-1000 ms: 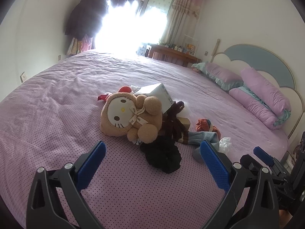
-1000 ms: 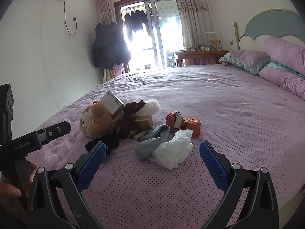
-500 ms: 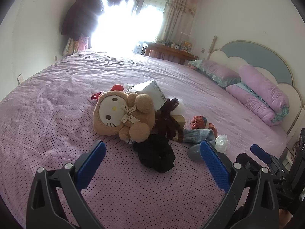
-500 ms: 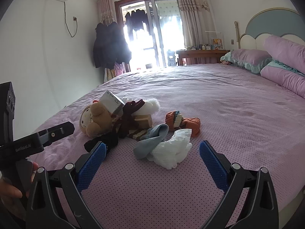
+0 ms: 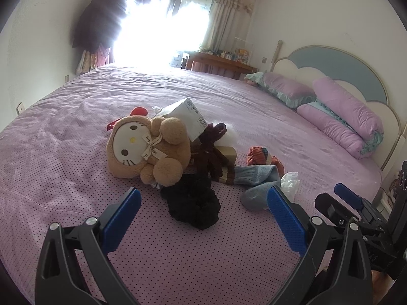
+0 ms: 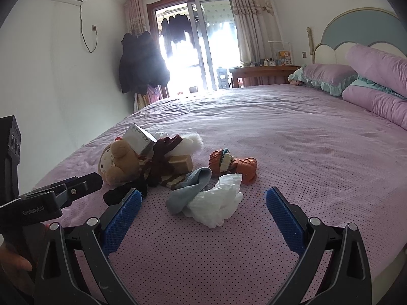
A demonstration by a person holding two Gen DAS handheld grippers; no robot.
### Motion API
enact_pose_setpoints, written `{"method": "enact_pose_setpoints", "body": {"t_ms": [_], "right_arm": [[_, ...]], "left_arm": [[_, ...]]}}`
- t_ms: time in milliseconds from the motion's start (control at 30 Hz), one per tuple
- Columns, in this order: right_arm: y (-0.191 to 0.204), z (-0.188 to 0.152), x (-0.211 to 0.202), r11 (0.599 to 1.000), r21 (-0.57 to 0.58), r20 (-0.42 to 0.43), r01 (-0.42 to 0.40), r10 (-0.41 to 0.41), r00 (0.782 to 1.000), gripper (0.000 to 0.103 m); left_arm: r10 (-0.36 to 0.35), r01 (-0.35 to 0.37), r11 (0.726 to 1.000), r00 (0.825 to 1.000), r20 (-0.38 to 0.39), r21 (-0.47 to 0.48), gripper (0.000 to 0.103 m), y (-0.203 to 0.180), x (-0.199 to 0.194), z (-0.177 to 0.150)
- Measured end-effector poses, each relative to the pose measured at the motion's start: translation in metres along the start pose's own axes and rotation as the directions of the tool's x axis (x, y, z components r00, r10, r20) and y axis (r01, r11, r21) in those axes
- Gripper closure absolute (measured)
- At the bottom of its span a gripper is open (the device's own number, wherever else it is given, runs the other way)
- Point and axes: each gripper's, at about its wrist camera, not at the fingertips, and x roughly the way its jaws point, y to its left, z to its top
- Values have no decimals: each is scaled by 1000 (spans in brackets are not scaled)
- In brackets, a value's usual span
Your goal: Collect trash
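A pile lies on the purple bed. A crumpled white tissue (image 6: 216, 203) sits nearest my right gripper (image 6: 203, 212), which is open and empty just short of it. The same tissue (image 5: 289, 183) peeks out at the right in the left wrist view. A grey-white carton box (image 5: 185, 118) (image 6: 139, 138) leans on a Hello Kitty plush (image 5: 147, 150) (image 6: 117, 164). A small tan box (image 6: 181, 163) (image 5: 226, 152) lies behind dark brown fabric (image 5: 211, 147). My left gripper (image 5: 203, 212) is open and empty, just before a black sock (image 5: 193, 200).
A grey-blue sock (image 6: 189, 190) and orange socks (image 6: 232, 164) lie around the tissue. Purple pillows (image 5: 340, 117) rest against the headboard at the right. A wooden desk (image 6: 262, 72) and a bright balcony door stand beyond the bed. The other gripper (image 5: 356, 211) shows at lower right.
Both grippers have moved forward toward the pile; the plush, socks and tissue appear larger and closer. Both stay open.
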Motion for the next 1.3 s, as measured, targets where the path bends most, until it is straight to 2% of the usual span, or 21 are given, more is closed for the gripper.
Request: {"method": "enact_pose_setpoints", "body": {"t_ms": [200,267,433,533,667,867,1033,1100,1133,1200,1300], "right_arm": [[-3,1,1,1000,1,2,5,-5,1000,8],[-3,1,3,1000,-3,2,-22,22,1000,9],[9,8,12,995,-33,0,-95,95,996,15],[16,16,25,993,-50,-12,-109,108,994,21],[19,25,53,993,-64,-69,-101,96,993,31],[17,27,92,995,-79,-174,-63,48,984,41],[15,21,115,993,-106,-254,-44,16,967,65],[14,18,117,992,-108,-267,-58,27,963,81],[13,17,116,992,-105,-259,-63,34,965,82],[12,16,111,991,-96,-243,-89,63,968,93],[12,17,101,989,-90,-201,-116,97,975,94]], "left_arm": [[3,-3,1000,1000,-6,-5,4,4,3,-1],[3,-3,1000,1000,-9,-11,4,7,3,-2],[13,-13,1000,1000,-16,-21,4,15,5,-4],[10,-11,1000,1000,-21,-28,4,19,8,-5],[9,-10,1000,1000,-26,-26,4,22,10,-6],[4,-6,999,999,-43,-38,4,29,18,-8],[4,-6,999,998,-58,-35,4,30,24,-10],[-3,0,999,998,-64,-38,4,30,27,-11],[-5,3,999,998,-66,-40,4,29,28,-11],[-8,5,999,997,-74,-40,4,28,31,-12],[-7,3,999,996,-90,-47,4,28,38,-13]]}}
